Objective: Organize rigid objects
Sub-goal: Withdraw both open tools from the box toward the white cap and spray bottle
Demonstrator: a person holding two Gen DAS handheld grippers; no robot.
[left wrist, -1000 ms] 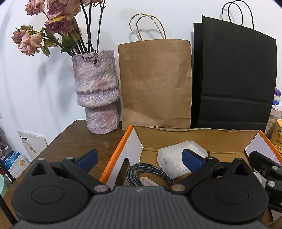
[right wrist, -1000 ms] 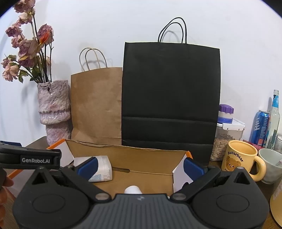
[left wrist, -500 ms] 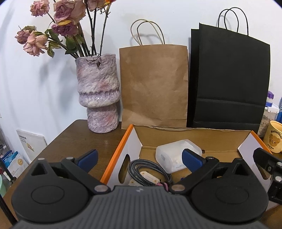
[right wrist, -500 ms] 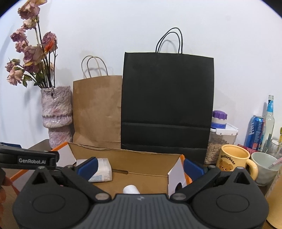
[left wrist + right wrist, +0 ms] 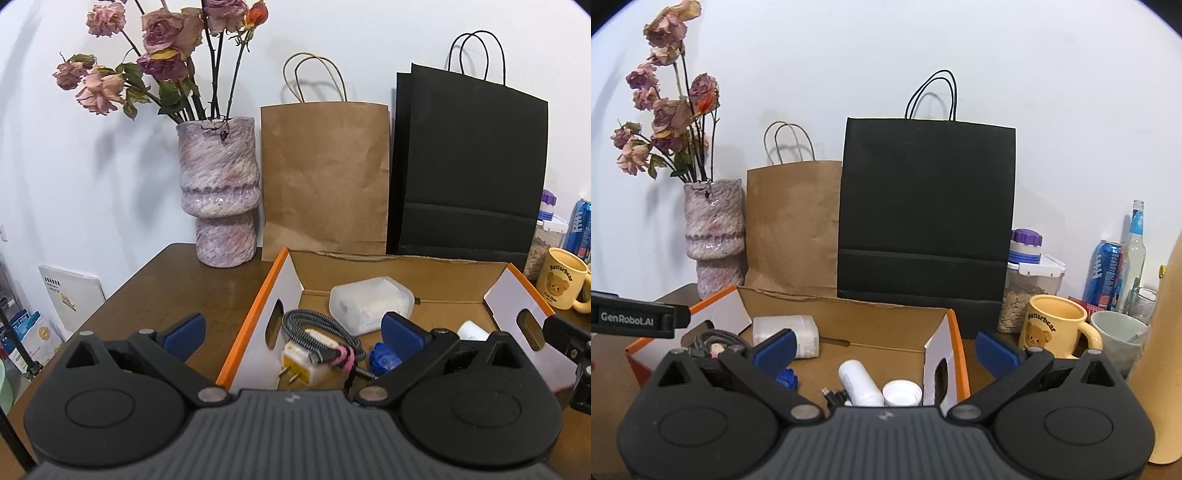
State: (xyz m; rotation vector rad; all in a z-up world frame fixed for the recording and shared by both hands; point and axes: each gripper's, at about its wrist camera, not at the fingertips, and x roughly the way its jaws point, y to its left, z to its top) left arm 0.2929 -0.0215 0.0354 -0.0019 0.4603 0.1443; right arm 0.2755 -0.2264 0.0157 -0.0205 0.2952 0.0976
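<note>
An open cardboard box with orange edges (image 5: 258, 295) (image 5: 955, 332) sits on the brown table. In it lie a translucent white container (image 5: 369, 302) (image 5: 790, 332), a braided cable with a white charger (image 5: 314, 343), a small blue object (image 5: 384, 360), a white bottle (image 5: 858, 384) and a white cap (image 5: 901, 393). My left gripper (image 5: 291, 334) is open and empty above the box's left wall. My right gripper (image 5: 884, 349) is open and empty above the box's right end.
A purple vase with dried roses (image 5: 219, 192), a brown paper bag (image 5: 325, 177) and a black paper bag (image 5: 469, 166) stand behind the box. A yellow bear mug (image 5: 1056, 326), a grey cup (image 5: 1115, 336), a jar, a can and a bottle stand at the right.
Both grippers have pulled back and risen, so more of the box's inside shows: the charger, blue object, bottle and cap. Both stay open.
</note>
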